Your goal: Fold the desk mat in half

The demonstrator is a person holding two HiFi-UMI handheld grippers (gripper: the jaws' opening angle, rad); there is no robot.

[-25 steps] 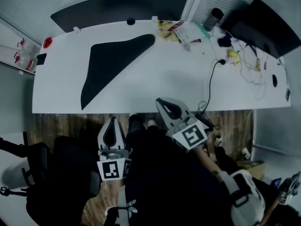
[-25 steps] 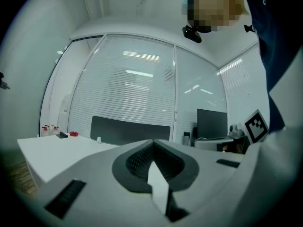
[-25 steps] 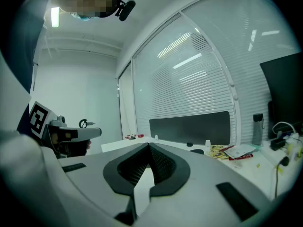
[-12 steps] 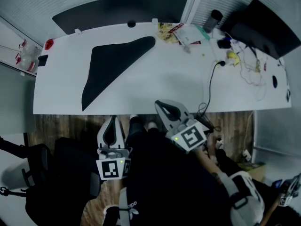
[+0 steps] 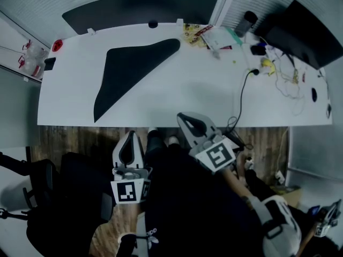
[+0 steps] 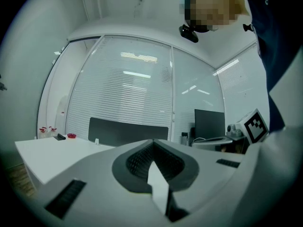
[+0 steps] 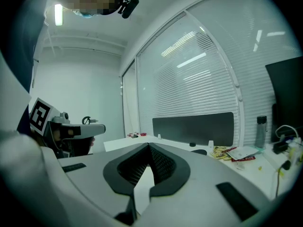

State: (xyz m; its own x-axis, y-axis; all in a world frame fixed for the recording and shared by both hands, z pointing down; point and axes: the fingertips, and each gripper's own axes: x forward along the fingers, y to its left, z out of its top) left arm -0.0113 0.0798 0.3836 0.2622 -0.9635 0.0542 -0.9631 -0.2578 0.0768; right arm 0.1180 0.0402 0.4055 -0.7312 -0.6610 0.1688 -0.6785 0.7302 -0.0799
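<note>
The black desk mat (image 5: 128, 71) lies on the white desk (image 5: 177, 100), left of the middle, in a curved triangular shape with its point toward the desk's near left edge. Both grippers hang below the desk's near edge, in front of the person's body and apart from the mat. My left gripper (image 5: 129, 134) is shut with nothing in it; in the left gripper view its jaws (image 6: 152, 142) meet at the tip. My right gripper (image 5: 181, 115) is also shut and empty, its jaws (image 7: 148, 145) closed. Each gripper's marker cube shows in the other's view.
A dark screen panel (image 5: 139, 9) runs along the desk's far edge. At the far right stand a monitor (image 5: 303, 31), a bottle (image 5: 245, 21), packets and papers (image 5: 206, 36) and loose cables (image 5: 241, 100). A black office chair (image 5: 32, 197) is at the lower left.
</note>
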